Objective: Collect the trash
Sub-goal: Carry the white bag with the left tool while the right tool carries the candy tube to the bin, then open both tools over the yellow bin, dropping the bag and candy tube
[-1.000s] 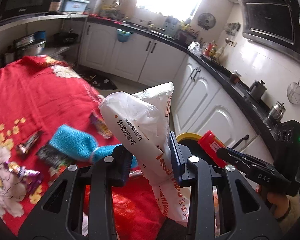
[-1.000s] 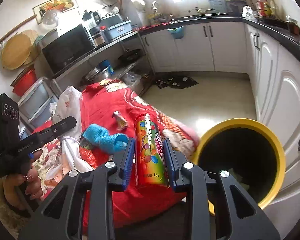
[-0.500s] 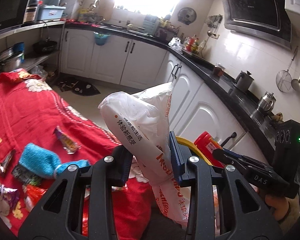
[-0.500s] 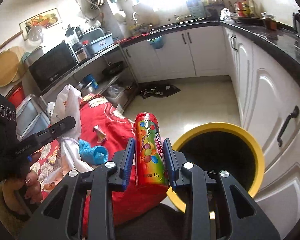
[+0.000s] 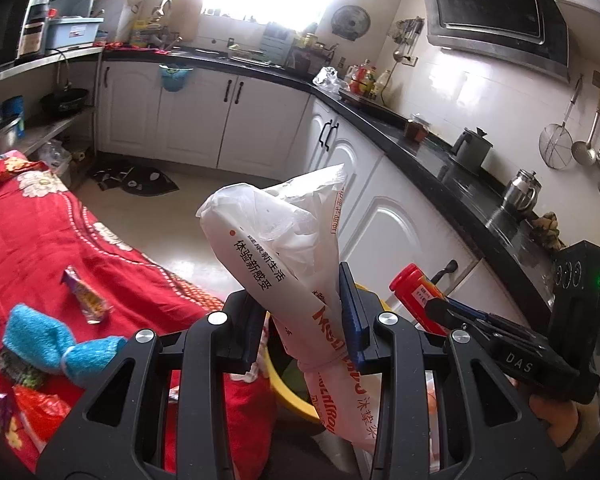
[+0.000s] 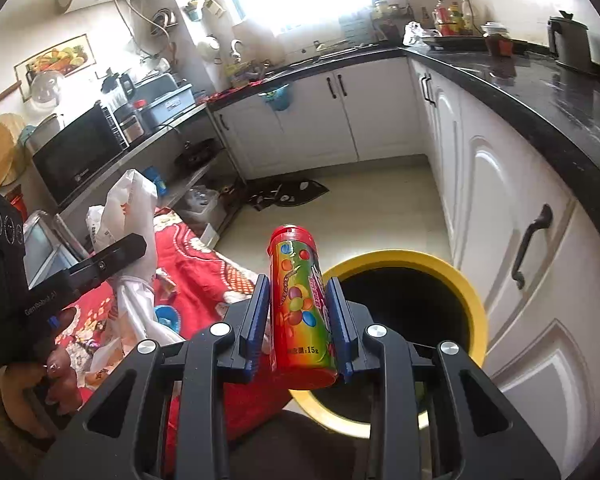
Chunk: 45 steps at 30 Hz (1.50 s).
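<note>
My left gripper [image 5: 300, 316] is shut on a crumpled white plastic bag [image 5: 276, 248] with red and black print, held above the near edge of the yellow trash bin [image 5: 288, 392]. My right gripper [image 6: 300, 316] is shut on a red-capped candy tube [image 6: 300, 296] with coloured dots, held upright just left of the bin's open mouth [image 6: 472, 300]. The tube also shows in the left wrist view [image 5: 416, 284], and the bag in the right wrist view [image 6: 132, 208]. Wrappers [image 5: 86, 298] lie on the red cloth.
The red flowered tablecloth [image 5: 28, 232] carries a blue knitted cloth [image 5: 56, 344] and several wrappers. White cabinets [image 6: 512, 216] under a black counter [image 6: 540, 92] stand right behind the bin. A dark mat [image 6: 288, 196] lies on the floor.
Both grippers have swung away from the table toward the yellow bin, each still holding its item. The bin now sits closer under both.
</note>
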Motion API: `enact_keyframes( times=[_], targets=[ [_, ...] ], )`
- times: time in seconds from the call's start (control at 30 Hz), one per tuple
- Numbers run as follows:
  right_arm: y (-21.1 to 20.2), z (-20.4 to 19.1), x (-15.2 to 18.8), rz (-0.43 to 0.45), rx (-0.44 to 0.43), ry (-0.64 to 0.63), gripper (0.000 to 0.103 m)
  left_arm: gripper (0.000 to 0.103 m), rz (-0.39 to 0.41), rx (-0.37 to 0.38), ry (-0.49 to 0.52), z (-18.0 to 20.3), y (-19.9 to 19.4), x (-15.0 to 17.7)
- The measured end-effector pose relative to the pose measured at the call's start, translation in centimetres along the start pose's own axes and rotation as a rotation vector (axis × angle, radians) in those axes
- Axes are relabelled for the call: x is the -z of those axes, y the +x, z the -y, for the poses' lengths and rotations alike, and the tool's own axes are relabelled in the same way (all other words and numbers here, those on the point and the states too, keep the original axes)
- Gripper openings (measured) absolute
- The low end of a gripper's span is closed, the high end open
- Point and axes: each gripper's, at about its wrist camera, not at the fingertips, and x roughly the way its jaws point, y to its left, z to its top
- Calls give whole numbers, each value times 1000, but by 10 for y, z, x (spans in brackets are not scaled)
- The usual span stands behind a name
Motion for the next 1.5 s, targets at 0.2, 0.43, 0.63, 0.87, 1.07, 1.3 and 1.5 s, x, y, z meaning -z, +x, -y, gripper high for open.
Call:
enact_keyframes(
  times=[0.2, 0.43, 0.63, 0.87, 1.07, 1.3, 1.5],
  targets=[
    [-1, 13, 2, 9, 34, 16, 28, 27, -13, -4, 22, 9, 17, 0],
    [3, 26, 7, 4, 75, 32, 28, 27, -43, -23, 22, 12, 40, 1],
    [10, 35, 13, -10, 112, 42, 28, 27, -62, -37, 36, 17, 57, 4],
    [21, 47, 22, -43, 140, 65, 28, 27, -94, -63, 61, 24, 80, 9],
    [35, 58, 33, -89, 156, 94, 28, 28, -140, -82, 80, 26, 102, 17],
    [48, 65, 42, -120, 181, 105, 28, 28, -193, -82, 74, 23, 120, 26],
    [51, 67, 46, -114, 197, 125, 30, 39, -217, -82, 57, 19, 126, 31]
  ],
)
